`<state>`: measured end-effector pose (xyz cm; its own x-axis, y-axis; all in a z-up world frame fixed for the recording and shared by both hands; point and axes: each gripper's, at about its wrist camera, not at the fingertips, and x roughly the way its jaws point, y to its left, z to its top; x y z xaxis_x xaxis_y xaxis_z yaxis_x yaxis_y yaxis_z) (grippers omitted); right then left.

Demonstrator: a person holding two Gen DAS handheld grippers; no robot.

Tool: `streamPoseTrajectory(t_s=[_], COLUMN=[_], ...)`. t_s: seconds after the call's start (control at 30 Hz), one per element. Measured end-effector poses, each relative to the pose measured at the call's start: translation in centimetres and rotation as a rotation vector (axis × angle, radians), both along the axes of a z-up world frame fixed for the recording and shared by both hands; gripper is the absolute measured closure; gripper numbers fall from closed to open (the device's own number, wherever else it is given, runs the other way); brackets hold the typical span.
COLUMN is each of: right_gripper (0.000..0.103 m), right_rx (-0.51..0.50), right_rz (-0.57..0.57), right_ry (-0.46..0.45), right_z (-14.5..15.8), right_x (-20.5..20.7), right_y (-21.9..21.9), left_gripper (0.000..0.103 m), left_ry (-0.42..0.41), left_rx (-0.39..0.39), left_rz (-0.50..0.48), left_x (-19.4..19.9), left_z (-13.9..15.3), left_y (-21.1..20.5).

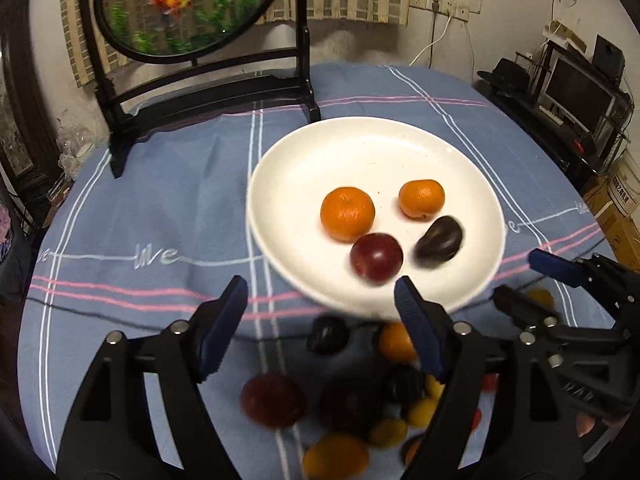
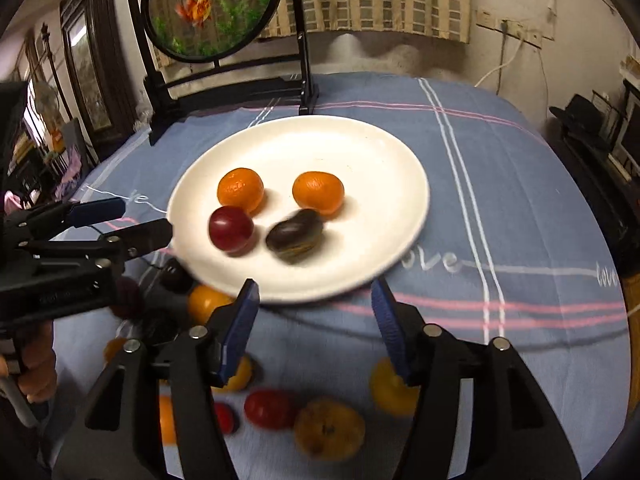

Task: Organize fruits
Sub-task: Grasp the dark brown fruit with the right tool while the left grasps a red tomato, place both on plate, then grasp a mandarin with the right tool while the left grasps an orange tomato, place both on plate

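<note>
The left gripper (image 1: 320,300) pointed steeply downward, its blue-padded jaws spread wide with nothing pressed between the pads. The right gripper (image 2: 316,300) tilted down likewise, jaws parted and gripping nothing. They hung side by side, close but apart. A hand (image 2: 38,372) gripped the left gripper's handle from below.

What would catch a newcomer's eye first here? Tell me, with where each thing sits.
The white plate in the middle of the blue checked cloth draws the eye: it holds two mandarins, a red plum and a dark plum. Behind it stands a round goldfish screen in a black frame. Nearer the cameras, loose fruit lies on the cloth by both open tongs.
</note>
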<state>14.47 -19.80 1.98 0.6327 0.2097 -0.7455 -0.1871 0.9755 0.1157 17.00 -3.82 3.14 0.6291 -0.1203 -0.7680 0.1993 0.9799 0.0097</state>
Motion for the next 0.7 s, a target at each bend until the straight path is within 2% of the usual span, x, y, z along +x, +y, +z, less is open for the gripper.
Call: streamPoseTrajectory(t_s=[0.27, 0.47, 0.7], right_gripper=[0.038, 0.038, 0.038], right_rx=[0.026, 0.052, 0.089], right_rz=[-0.019, -0.032, -0.047], right_ry=[-0.005, 0.018, 0.045], right_z=[-0.2, -1.3, -2.4], right_x=[-7.4, -11.5, -14.0], right_y=[-1.6, -2.1, -2.9], left_gripper=[0.012, 0.011, 0.011], left_ry=[-0.033, 0.012, 0.083], left_rx=[0.01, 0.027, 0.078], left_rz=[-0.016, -0.041, -0.048], left_x=[-6.5, -10.2, -11.1], left_z=[0.3, -2.1, -5.0], left_y=[1.6, 1.8, 1.5])
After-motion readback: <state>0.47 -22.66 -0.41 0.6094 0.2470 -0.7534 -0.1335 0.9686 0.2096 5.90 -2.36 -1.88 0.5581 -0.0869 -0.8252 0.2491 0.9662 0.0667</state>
